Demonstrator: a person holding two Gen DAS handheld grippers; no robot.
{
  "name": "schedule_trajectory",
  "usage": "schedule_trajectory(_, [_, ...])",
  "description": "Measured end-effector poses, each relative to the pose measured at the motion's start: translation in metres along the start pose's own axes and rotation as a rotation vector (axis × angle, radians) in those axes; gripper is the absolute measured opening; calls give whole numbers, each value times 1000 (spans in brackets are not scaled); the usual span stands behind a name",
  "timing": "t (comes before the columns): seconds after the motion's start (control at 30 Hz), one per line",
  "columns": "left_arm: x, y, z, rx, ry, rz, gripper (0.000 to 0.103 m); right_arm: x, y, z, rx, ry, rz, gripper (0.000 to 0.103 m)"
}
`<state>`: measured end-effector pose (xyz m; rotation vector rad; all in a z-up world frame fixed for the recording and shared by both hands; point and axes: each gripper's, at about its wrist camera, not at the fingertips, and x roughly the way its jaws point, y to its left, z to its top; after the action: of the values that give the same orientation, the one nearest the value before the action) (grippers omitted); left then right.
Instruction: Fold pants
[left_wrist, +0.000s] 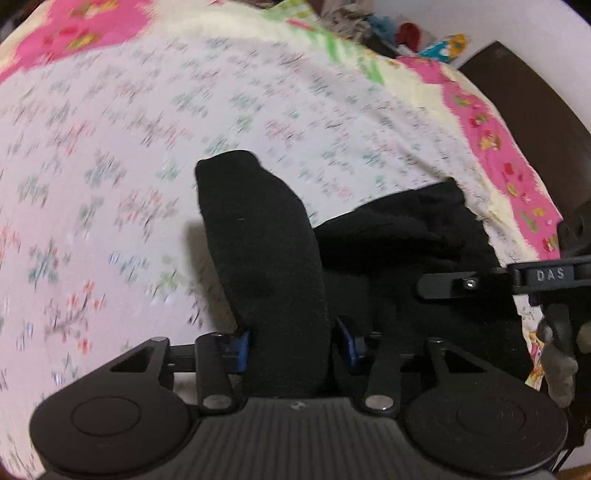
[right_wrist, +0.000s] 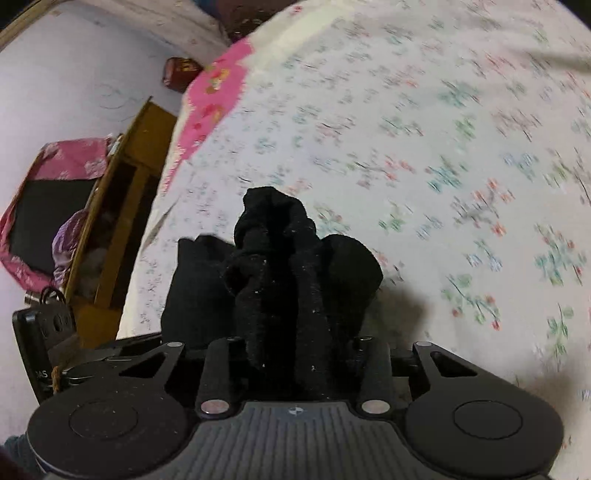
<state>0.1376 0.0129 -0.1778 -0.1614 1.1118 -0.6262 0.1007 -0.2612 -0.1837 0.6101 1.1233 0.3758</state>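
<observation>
Both grippers, left (left_wrist: 291, 347) and right (right_wrist: 295, 354), clamp black pants (left_wrist: 406, 243) bunched over the bed (left_wrist: 110, 166) (blurry frames), and that thick wad could slip loose unevenly, spoiling the fold.

Black pants (left_wrist: 406, 236) lie on floral-sheeted bed (left_wrist: 110, 166).

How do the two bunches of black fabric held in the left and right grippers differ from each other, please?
The fabric in the left gripper forms one smooth, broad, rounded flap, while the fabric in the right gripper is a crumpled bunch of several ridged folds. Blue pads show beside the left bunch; the right bunch hides its gripper's fingers. Both are black pants cloth, clamped and raised above the floral bedsheet.
</observation>
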Motion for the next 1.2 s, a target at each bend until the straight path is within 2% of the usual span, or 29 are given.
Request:
schedule_trajectory(0.17, [20, 15, -11, 12, 32, 54, 51, 4, -11, 4, 24, 3, -11, 20])
schedule_trajectory(0.27, [38, 28, -14, -18, 80, 40, 61, 12, -20, -1, 42, 20, -37, 20])
schedule_trajectory(0.3, [44, 28, -14, -20, 91, 34, 70, 15, -23, -1, 48, 25, -48, 21])
schedule_trajectory(0.37, [52, 23, -12, -5, 98, 42, 71, 17, -29, 0, 65, 37, -55, 22])
schedule_trajectory(0.47, [50, 16, -6, -23, 90, 47, 64, 23, -39, 2, 90, 48, -74, 24])
schedule_trajectory(0.5, [45, 13, -2, -29, 80, 34, 57, 23, -42, 3, 126, 46, -72, 23])
schedule_trajectory(0.6, [29, 8, 13, -48, 35, -31, 45, 11, -40, 11, 190, 1, 23, 21])
schedule_trajectory(0.77, [16, -12, 47, 13, -68, -61, 44, -10, -3, 40, 63, -81, 64, 20])
schedule_trajectory(0.83, [20, -11, 58, 29, -92, -36, 44, -12, 1, 56, 13, -120, 48, 20])
schedule_trajectory(0.9, [26, 2, 61, 18, -77, -9, 44, -5, -11, 69, 45, -125, 18, 20])
schedule_trajectory(0.97, [42, 9, 62, 41, -47, 65, 44, 10, -26, 76, 61, -106, -50, 21])
schedule_trajectory(1.07, [54, 15, 59, 82, -28, 148, 53, 33, -48, 80, 64, -68, -143, 27])
schedule_trajectory(1.13, [54, 16, 59, 82, -32, 159, 62, 33, -56, 81, 84, -84, -145, 31])
schedule_trajectory(1.17, [54, 16, 60, 81, -31, 174, 63, 30, -59, 81, 100, -95, -141, 33])
schedule_trajectory(1.2, [50, 13, 59, 80, -31, 188, 64, 25, -61, 80, 115, -109, -136, 40])
